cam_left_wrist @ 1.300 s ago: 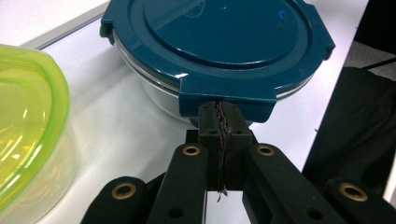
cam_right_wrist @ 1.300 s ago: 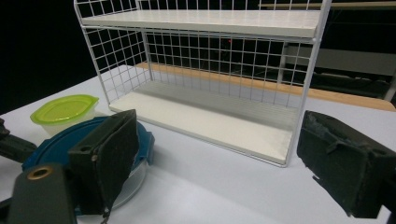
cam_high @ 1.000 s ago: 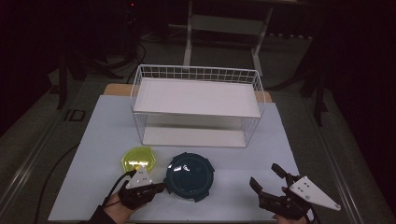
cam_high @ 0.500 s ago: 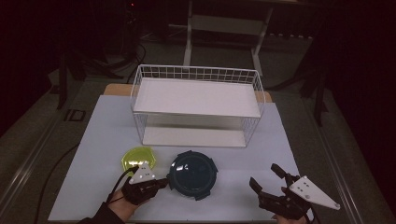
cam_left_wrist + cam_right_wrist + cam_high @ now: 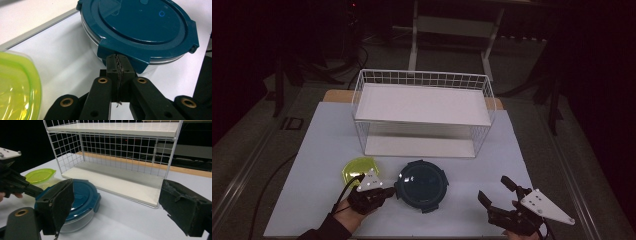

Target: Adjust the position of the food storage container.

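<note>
A round container with a dark teal clip lid (image 5: 421,185) (image 5: 140,27) (image 5: 80,197) stands on the white table near the front. My left gripper (image 5: 384,192) (image 5: 118,62) is shut, its pads pressed flat together with nothing between them. Its tips touch the lid's near clasp flap. A yellow-green lidded container (image 5: 357,170) (image 5: 17,87) (image 5: 40,175) sits just left of the left gripper. My right gripper (image 5: 492,187) (image 5: 122,207) stands wide open and empty at the front right, apart from the teal container. In the right gripper view the left gripper (image 5: 15,185) comes in from the left.
A white two-level wire rack (image 5: 422,105) (image 5: 120,157) stands behind the containers at the table's back. The white mat (image 5: 322,150) has its front edge close to both hands. Dark floor and stands surround the table.
My left gripper has edged slightly right and forward, up against the teal lid's rim. The right gripper has stayed where it was.
</note>
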Demonstrator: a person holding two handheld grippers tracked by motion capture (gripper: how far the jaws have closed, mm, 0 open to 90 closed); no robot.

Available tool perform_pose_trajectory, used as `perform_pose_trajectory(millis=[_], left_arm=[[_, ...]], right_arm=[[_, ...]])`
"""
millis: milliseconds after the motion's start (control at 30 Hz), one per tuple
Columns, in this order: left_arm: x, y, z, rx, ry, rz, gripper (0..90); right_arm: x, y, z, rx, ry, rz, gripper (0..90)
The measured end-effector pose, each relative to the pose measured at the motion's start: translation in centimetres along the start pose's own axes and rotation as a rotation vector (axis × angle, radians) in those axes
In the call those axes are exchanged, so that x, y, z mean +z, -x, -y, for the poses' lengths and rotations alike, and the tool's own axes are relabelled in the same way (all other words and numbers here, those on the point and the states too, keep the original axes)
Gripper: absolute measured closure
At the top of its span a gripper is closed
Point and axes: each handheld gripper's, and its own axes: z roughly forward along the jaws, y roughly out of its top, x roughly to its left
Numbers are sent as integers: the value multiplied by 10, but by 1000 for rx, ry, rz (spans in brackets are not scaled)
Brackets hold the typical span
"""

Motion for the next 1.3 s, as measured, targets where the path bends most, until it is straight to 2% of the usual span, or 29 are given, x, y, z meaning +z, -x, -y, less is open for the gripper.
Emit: perform_pose_trajectory(millis=[367,733,800,900,1000,1167,1200,1300], left_arm=[[21,5,-16,4,-4,9,883],[45,13,-32,9,8,37,884],[49,16,-35,21,6,36,884],[58,18,-41,19,11,53,884],[60,19,-43,11,16,57,883],[61,19,-45,18,8,60,881],[60,20,-44,30,9,65,880],[61,19,-43,22,14,66,881]], right_arm=[[0,0,0,1,-5,-8,127],[2,0,2,-1,-12,-14,127],[3,0,2,-1,-15,-17,127],[3,-1,2,-6,-18,-16,127],[3,-1,2,-8,-19,-15,127],[3,0,3,-2,-19,-15,126],[2,1,3,0,-18,-11,127],[2,2,3,1,-19,-10,127]])
